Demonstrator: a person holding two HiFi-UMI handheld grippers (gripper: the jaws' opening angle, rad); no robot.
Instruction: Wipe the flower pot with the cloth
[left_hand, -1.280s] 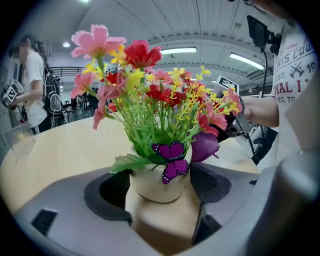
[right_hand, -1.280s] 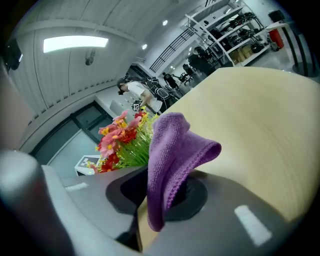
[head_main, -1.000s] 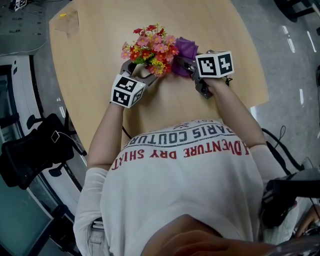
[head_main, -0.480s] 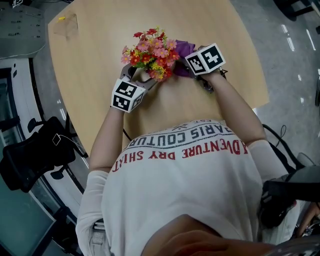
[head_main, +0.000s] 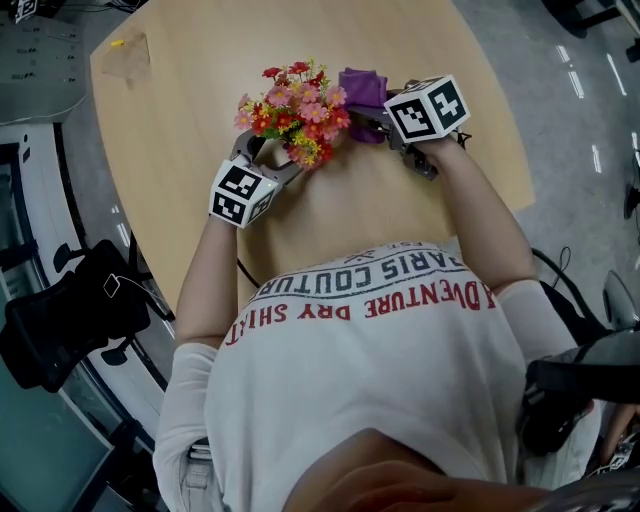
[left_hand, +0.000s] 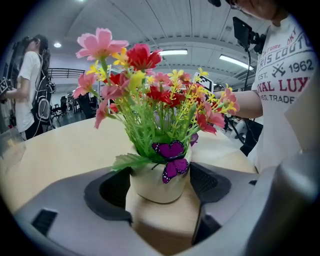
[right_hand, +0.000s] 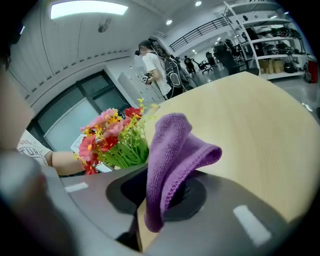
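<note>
A small cream flower pot (left_hand: 160, 182) with a purple butterfly on it holds a bunch of red, pink and yellow flowers (head_main: 290, 105). It stands on the round wooden table (head_main: 200, 60). My left gripper (head_main: 272, 155) is shut on the pot, one dark pad on each side. To the right of the flowers, my right gripper (head_main: 378, 112) is shut on a purple cloth (right_hand: 170, 160). The cloth sticks up from the jaws in a fold and hangs just beside the flowers (right_hand: 112, 137). From the head view the pot itself is hidden under the blooms.
A clear plastic piece (head_main: 125, 55) and a small yellow bit (head_main: 118, 42) lie at the table's far left. The table edge curves off close on the right (head_main: 510, 160). A black chair (head_main: 70, 310) stands left. A person (right_hand: 157, 67) stands beyond the table.
My right gripper with the cloth swung in toward the flowers, then back out a little and rolled, so the cloth now shows above the blooms. The left gripper kept hold of the pot.
</note>
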